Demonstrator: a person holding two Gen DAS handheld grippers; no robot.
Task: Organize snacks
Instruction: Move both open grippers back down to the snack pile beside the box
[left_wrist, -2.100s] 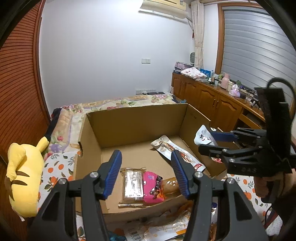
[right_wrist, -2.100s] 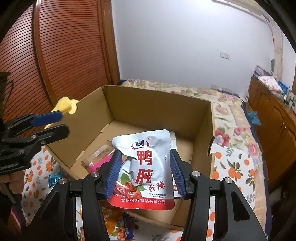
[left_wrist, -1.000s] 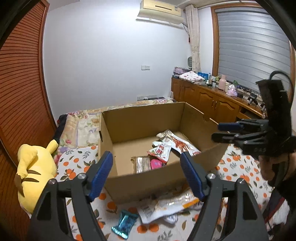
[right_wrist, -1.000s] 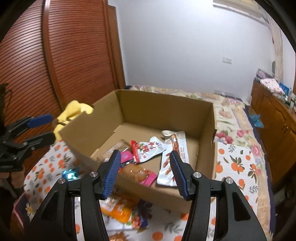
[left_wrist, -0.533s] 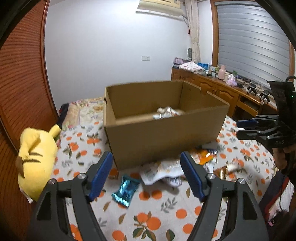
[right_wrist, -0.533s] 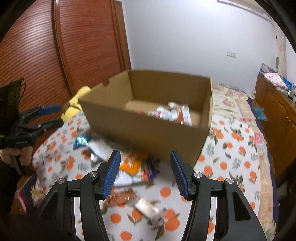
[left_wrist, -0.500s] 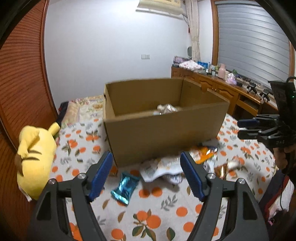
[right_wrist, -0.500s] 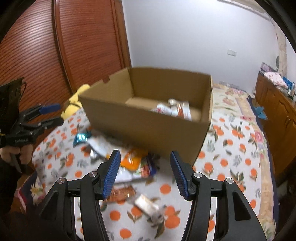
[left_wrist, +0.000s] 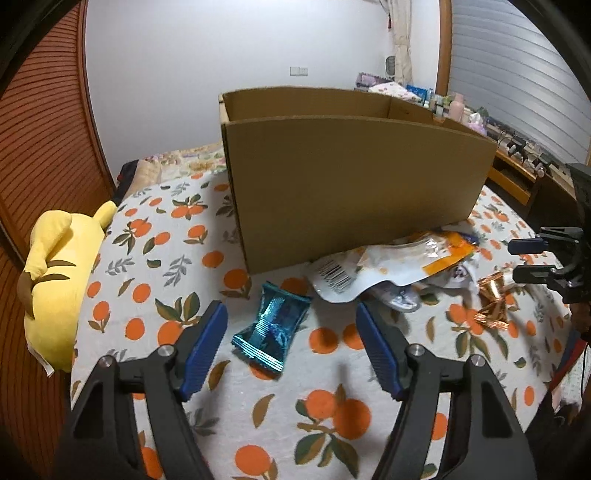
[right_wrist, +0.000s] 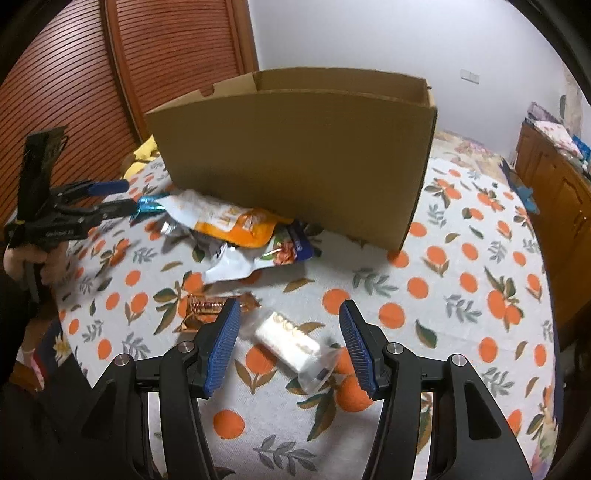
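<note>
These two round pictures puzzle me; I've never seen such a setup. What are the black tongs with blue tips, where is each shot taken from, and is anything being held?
A person holds one hand-held gripper in each hand; a fisheye camera rides on each, looking along its fingers. The left hand-held gripper is open above a teal snack packet. The right hand-held gripper is open over a white wrapped snack. Neither holds anything. On the orange-print bedspread stand a cardboard box, a pile of snack pouches, and a copper-foil snack.
</note>
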